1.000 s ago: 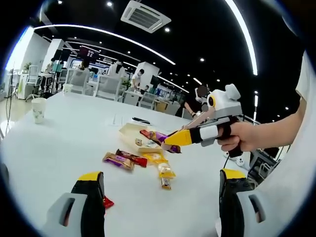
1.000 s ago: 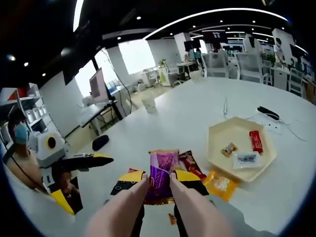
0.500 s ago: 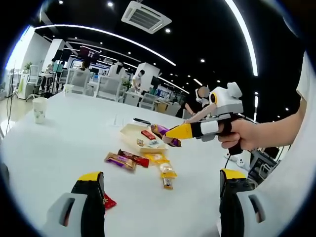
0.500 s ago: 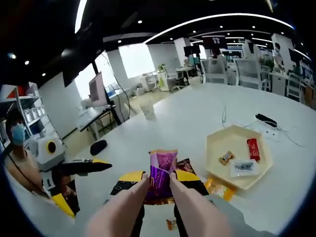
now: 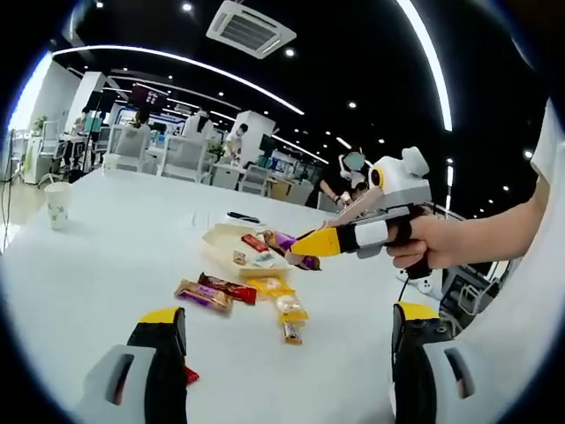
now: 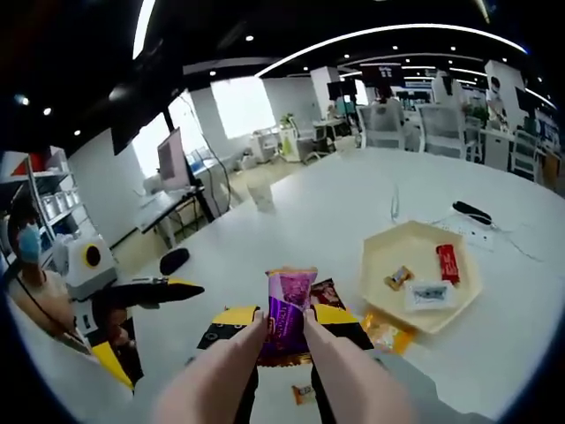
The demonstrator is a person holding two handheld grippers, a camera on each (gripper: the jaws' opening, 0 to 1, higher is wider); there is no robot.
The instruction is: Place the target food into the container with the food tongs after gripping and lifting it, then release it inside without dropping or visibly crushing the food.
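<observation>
compared with half a second ago, the right gripper point(image 5: 305, 250) carrying the purple snack packet point(image 6: 288, 311) sits a touch lower in the left gripper view, and the hexagonal tray point(image 6: 380, 262) has slid slightly toward 9 o'clock in the right gripper view. the right gripper's jaws stay pinched on the tongs point(image 6: 265, 362), whose tips clamp the packet upright, held above the white table point(image 6: 318, 212) near the tray's near edge. a hand point(image 5: 431, 243) grips the right gripper at 3 o'clock in the left gripper view, pointing it toward 9 o'clock. the left gripper point(image 5: 287, 340) has its jaws spread wide apart, holding nothing. loose wrapped snacks point(image 5: 216, 292) lie on the table before the tray, which holds three small packets.
</observation>
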